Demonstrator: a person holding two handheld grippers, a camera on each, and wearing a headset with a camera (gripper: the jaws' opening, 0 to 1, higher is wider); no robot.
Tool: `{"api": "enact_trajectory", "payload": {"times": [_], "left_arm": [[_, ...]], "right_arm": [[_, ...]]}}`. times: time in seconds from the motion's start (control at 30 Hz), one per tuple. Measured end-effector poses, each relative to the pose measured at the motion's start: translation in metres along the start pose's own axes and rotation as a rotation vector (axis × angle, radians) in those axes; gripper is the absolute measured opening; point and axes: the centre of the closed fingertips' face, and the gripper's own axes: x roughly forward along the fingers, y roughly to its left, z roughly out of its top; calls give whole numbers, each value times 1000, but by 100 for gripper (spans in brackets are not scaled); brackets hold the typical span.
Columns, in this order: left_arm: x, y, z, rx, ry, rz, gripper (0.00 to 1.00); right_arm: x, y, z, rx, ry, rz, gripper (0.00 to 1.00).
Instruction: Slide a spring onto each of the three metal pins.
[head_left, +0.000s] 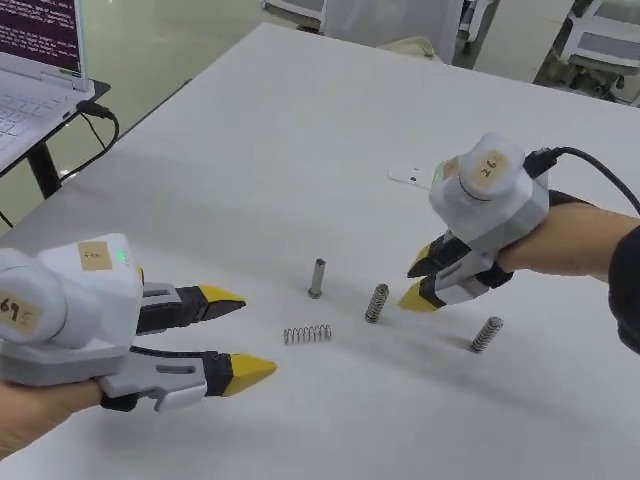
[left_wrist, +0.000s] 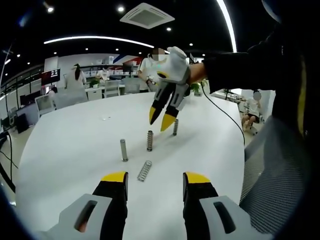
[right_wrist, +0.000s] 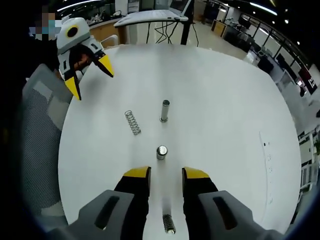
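Observation:
Three metal pins stand on the white table (head_left: 280, 130). The left pin (head_left: 317, 278) (left_wrist: 123, 150) (right_wrist: 164, 110) is bare. The middle pin (head_left: 376, 303) (left_wrist: 149, 140) (right_wrist: 161, 152) wears a spring, and so does the right pin (head_left: 486, 334) (left_wrist: 175, 127) (right_wrist: 169, 223). A loose spring (head_left: 307, 333) (left_wrist: 144, 170) (right_wrist: 132, 122) lies flat in front of the bare pin. My left gripper (head_left: 252, 334) (left_wrist: 155, 179) is open, its tips just short of the loose spring. My right gripper (head_left: 408, 286) (right_wrist: 166, 175) is open and empty, just right of the middle pin.
A laptop (head_left: 30, 50) with a black cable (head_left: 100, 115) sits on a stand beyond the table's left edge. A small white tag (head_left: 408, 176) lies behind the right gripper. Chairs (head_left: 600, 45) stand at the far side.

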Motion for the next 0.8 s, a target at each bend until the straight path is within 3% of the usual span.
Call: {"api": "enact_trajectory", "payload": {"times": [0.47, 0.8], "left_arm": [[29, 7, -9, 30, 63, -51, 36], [46, 12, -21, 30, 105, -69, 34]], "right_arm": [[-33, 16, 0, 60, -123, -79, 23], [-48, 31, -1, 85, -172, -114, 24]]}}
